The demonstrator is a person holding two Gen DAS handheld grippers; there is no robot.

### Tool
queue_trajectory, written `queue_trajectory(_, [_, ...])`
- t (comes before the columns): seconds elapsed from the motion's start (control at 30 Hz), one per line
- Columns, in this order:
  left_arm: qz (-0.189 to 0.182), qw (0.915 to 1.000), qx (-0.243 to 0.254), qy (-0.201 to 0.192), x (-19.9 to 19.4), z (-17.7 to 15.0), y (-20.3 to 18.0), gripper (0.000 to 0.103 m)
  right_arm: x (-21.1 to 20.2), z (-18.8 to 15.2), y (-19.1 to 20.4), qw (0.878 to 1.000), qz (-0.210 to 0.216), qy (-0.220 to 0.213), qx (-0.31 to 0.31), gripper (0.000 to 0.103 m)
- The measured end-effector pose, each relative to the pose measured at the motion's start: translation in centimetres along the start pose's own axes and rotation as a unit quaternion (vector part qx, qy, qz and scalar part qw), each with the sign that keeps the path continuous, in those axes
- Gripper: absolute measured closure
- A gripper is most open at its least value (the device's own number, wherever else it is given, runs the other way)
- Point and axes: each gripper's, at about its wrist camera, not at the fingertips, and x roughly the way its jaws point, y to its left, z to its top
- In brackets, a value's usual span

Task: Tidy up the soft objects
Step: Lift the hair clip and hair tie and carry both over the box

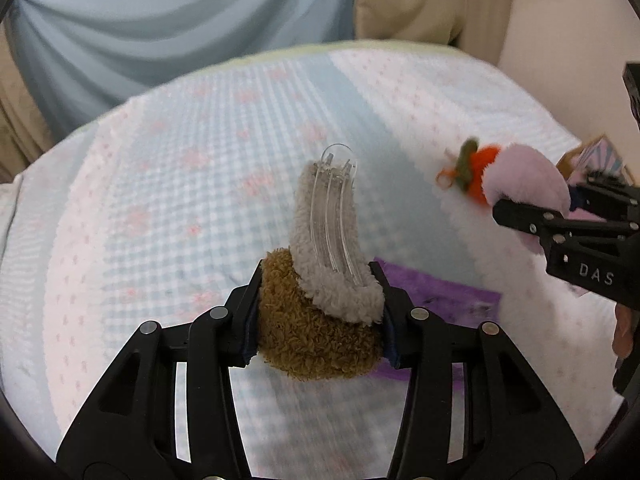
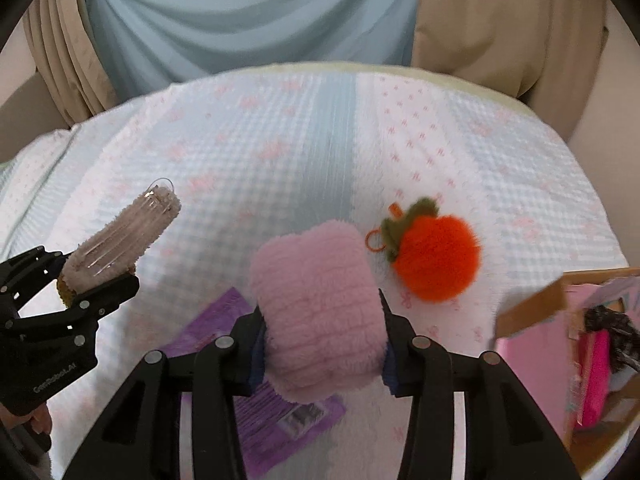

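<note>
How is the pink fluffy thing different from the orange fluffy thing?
The pink plush piece is pale, blocky and bigger in this view; the orange pom-pom is bright, round, with green leaves and a loop. The pink one is squeezed in the right gripper; the orange one lies on the bedspread. Both are fuzzy.

A purple leaflet (image 2: 256, 404) lies flat on the checked bedspread (image 2: 280, 152), with blue curtains (image 2: 240, 12) hanging behind.

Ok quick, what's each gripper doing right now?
Left gripper: shut on fuzzy brown and grey hair claw clip.
Right gripper: shut on fluffy pink plush.
</note>
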Motion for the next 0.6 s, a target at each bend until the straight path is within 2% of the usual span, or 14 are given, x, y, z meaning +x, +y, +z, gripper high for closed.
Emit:
queue_trajectory(0.3, [-0.004, 0.9985, -0.047, -0.028, -11.5, 3.8, -0.6, 0.060, -12.5, 2.0, 0.0, 0.999, 0.013, -0.012, 0.033, 0.062])
queue_trajectory(0.47, [-0.009, 0.9970, -0.063, -0.043, -17.2, 5.2, -2.3, 0.060, -18.9, 2.3, -1.5, 0.998, 0.011, -0.024, 0.059, 0.062])
queue_trajectory(0.6, [-0.014, 0.9963, -0.064, -0.055, -20.3, 6.7, -4.6, 0.060, -23.1, 2.0, -4.6, 0.996, 0.012, -0.032, 0.079, 0.062])
